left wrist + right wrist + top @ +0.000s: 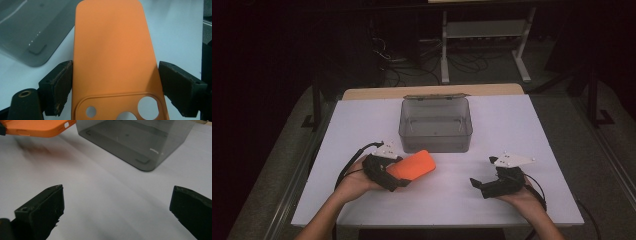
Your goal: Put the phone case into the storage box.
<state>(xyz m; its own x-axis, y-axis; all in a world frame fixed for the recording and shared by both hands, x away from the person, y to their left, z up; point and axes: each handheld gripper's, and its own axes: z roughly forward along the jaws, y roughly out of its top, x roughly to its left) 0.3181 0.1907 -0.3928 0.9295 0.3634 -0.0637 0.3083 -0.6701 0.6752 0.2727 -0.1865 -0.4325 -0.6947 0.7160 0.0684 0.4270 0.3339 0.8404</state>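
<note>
Orange silicone phone case (112, 50) already picked up, clamped by its long edges between the pads of the left hand-held gripper (387, 176), camera-cutout end nearest the hand and the plain end pointing toward the smoky grey translucent plastic box (435, 125). Held clear of the white worktop (512, 125), judging by the shadow beneath it in the right gripper view, and hanging just short of the box's near left corner, not yet over the rim. Box standing open-topped and apparently empty at the middle of the worktop, toward its far side, so the likely goal, judging from the layout, of placing the case inside still ahead: carry over the wall, lower, release. Right hand-held gripper (484, 184) parked low at the near right of the worktop, well apart from both case and box, jaws spread wide with nothing between them, seemingly no part in the job so far.
</note>
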